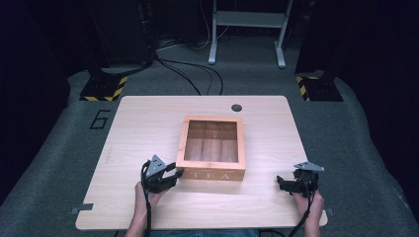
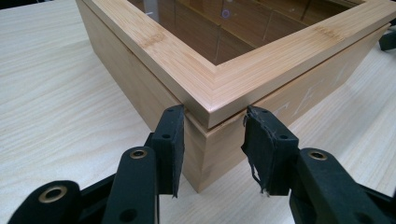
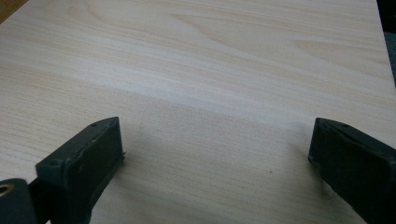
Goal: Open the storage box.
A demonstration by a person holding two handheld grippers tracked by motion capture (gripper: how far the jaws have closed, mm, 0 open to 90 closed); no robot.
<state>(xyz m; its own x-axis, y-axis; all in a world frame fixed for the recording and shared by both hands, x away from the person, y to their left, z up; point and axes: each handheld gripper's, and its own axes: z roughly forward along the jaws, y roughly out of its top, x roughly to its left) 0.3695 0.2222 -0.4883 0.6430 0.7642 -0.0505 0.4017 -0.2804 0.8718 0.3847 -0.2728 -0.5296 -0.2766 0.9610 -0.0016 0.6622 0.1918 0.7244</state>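
Two grippers and one box sit on one table (image 1: 148, 123). The left gripper (image 1: 174, 174) straddles the near-left corner of the box (image 1: 212, 168), jaws apart on either side, not clamping. The box stands mid-table, lid closed, "TEA" faint on its front, compartments dim through the lid. The right gripper (image 1: 282, 181) is spread wide over bare wood.

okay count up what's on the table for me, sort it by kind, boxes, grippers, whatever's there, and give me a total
Wooden tea boxes: 1, the tea box with a window lid, at the table's middle.
Handheld grippers: 2, the left gripper at the box's near left corner, the right gripper over bare table to the box's right.
Total: 3
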